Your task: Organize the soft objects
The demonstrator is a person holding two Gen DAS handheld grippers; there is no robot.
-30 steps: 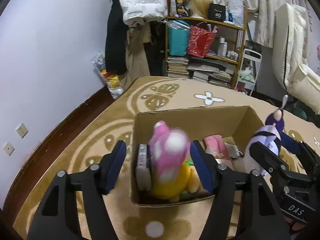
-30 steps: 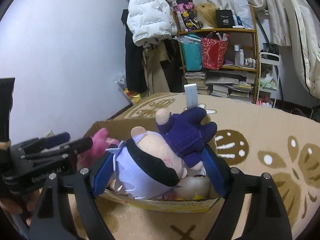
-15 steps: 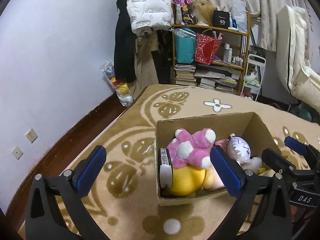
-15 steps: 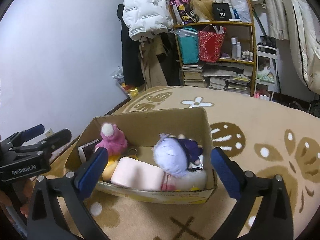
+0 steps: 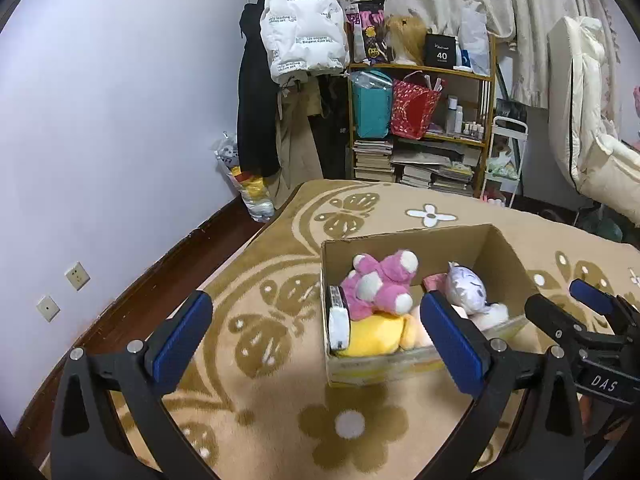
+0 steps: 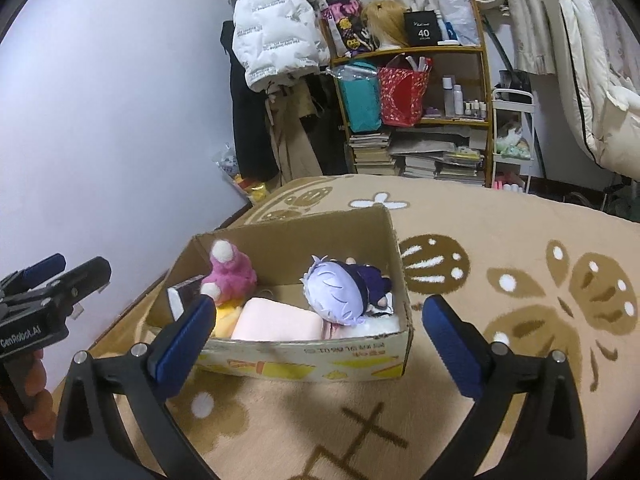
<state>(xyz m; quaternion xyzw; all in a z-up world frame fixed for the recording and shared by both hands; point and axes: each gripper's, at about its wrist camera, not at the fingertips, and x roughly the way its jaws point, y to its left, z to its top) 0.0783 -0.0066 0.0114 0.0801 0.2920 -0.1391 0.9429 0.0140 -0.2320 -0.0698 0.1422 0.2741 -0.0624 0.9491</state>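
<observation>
Grippers both spread wide, empty: left gripper (image 5: 316,332) and right gripper (image 6: 320,334) hang above the rug (image 6: 500,240), near side of the box (image 6: 304,360). Box sits on rug, open top. Inside: pink plush (image 5: 380,284) at left, lying on yellow plush (image 5: 374,334); purple-haired doll (image 6: 344,290) at right, on pale pink cushion (image 6: 276,322). Shelf (image 5: 420,128) and white jacket (image 5: 302,36) against far wall.
</observation>
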